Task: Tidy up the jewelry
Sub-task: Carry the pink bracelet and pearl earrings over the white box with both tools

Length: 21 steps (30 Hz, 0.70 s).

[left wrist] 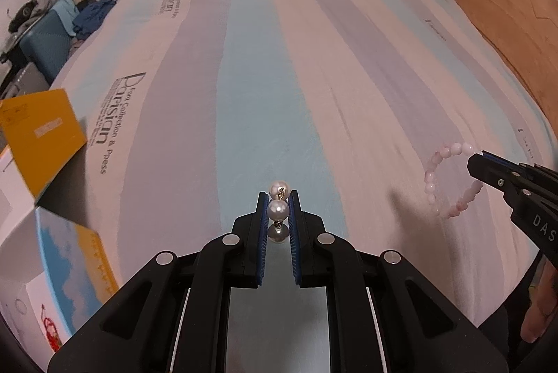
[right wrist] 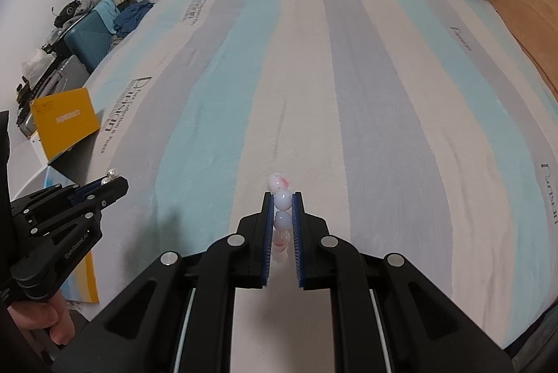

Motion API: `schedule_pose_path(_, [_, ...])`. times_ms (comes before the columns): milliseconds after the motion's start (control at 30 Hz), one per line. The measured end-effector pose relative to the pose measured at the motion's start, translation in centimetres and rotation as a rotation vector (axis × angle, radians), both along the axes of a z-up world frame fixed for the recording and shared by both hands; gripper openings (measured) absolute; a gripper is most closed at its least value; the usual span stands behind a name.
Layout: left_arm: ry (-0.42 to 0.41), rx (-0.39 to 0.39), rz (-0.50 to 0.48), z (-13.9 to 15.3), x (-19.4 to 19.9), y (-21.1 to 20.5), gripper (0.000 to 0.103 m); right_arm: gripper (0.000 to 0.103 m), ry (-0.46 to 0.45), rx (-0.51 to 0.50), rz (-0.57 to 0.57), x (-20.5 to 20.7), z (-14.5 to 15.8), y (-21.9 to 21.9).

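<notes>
the left gripper is pinching a pearl strand low in the middle of its own view, one pearl squeezed between the blue pads so the rest can dangle free. the right gripper pinches a pink bead bracelet the same way; in the left view its loop hangs open at the right edge. both pieces look held clear of the striped bedspread, likely so they don't tangle before reaching the open box at the left edge.

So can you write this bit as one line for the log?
left gripper: shut on pearl piece | right gripper: shut on pink bead bracelet | both above striped bed
</notes>
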<state>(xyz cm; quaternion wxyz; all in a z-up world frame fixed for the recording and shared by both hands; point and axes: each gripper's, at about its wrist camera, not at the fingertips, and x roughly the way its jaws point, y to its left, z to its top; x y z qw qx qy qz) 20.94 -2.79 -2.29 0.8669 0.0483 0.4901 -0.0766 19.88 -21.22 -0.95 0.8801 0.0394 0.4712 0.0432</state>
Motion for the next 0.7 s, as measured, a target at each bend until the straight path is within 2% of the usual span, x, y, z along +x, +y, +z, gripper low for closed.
schedule_pose_path(300, [-0.012,-0.003,0.049,2.1,-2.6,3.0,0.01,0.01,-0.032,0.01,0.044,-2.0,1.7,3.1])
schedule_pose_path(700, [-0.057,-0.009,0.14,5.1,-5.6,9.4,0.01,0.01,-0.068,0.012,0.142,-2.8,3.8,10.3])
